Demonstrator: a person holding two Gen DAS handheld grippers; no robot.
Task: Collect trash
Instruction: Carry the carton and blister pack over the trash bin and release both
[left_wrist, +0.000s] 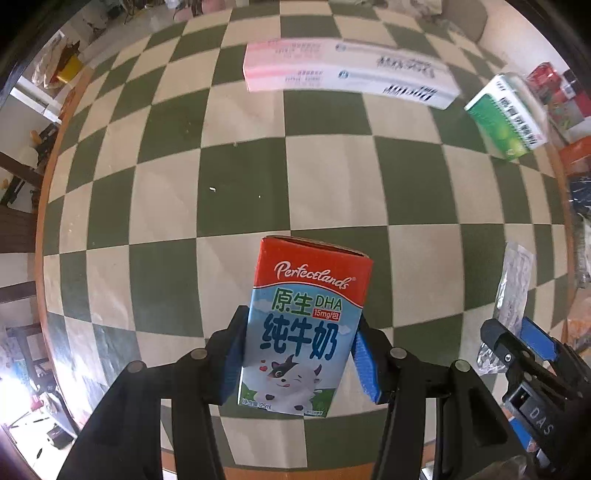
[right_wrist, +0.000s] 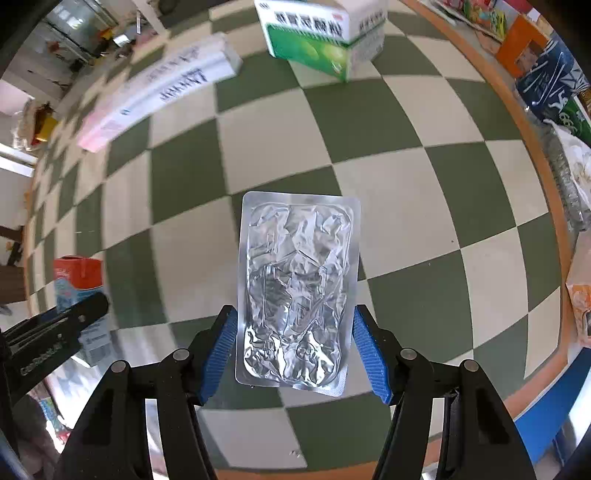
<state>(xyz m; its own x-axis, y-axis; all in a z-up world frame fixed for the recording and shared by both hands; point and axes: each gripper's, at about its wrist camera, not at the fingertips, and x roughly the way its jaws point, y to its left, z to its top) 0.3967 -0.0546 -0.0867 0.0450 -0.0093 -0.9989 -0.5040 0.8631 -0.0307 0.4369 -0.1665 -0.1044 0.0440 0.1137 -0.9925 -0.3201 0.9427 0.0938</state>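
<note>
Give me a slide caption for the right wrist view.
Right tongs grip a crumpled foil blister pack above the checkered table, two boxes beyond.

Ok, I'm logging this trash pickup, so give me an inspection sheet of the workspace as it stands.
Surface: round table with green and cream checked cloth, a few crumbs.
Job's things: milk carton and foil blister pack, both held up.
Clutter: long pink and white box, green medicine box, both on the cloth.
Claws: left claw shut on the carton; right claw shut on the foil pack.
Cables: nothing seen.
Surroundings: packaging piled beyond the table edge.
</note>
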